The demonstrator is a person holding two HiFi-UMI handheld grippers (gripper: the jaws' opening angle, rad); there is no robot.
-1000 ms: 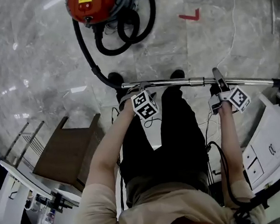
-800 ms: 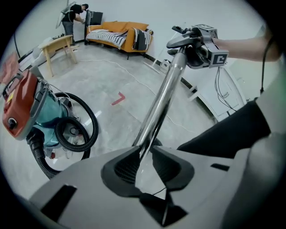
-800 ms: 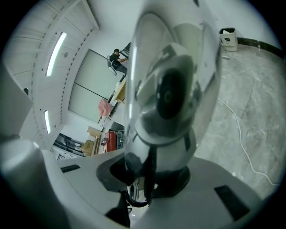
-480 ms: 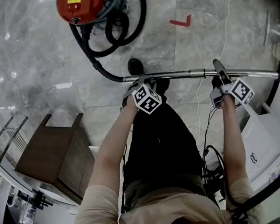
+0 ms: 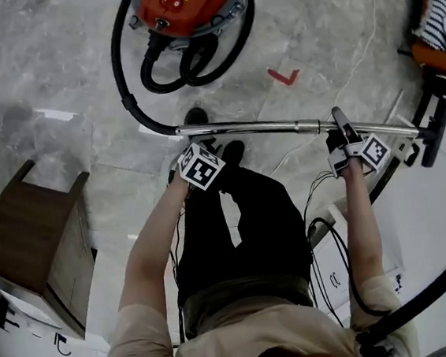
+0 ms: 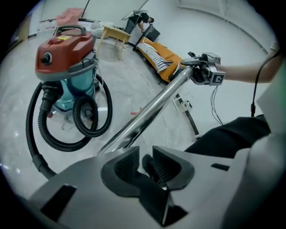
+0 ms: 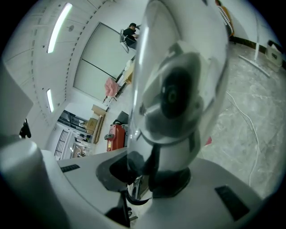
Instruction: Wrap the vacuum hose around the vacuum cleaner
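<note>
The red vacuum cleaner [image 5: 189, 3] stands on the marble floor ahead, its black hose [image 5: 122, 81] looping round its left side to the chrome wand [image 5: 265, 127]. The wand lies level across my front, with the floor head [image 5: 432, 132] at its right end. My right gripper [image 5: 338, 128] is shut on the wand near that end, and the tube fills the right gripper view [image 7: 178, 67]. My left gripper [image 6: 146, 162] is at the wand's hose end. Its jaws have just been closing. The wand [image 6: 152, 107] runs behind the left jaw, and something dark sits in the narrow gap.
A brown wooden cabinet [image 5: 23, 234] stands at my left and white furniture [image 5: 441, 222] at my right. A red mark [image 5: 283, 75] and a thin white cable [image 5: 360, 48] lie on the floor. An orange striped object [image 5: 438, 24] is at the far right, and a small yellow table [image 6: 111, 33] beyond the vacuum.
The person has stepped toward the vacuum cleaner, which now sits nearer and more central. Both grippers carried the wand along, and its right end dipped. The cabinet slid left.
</note>
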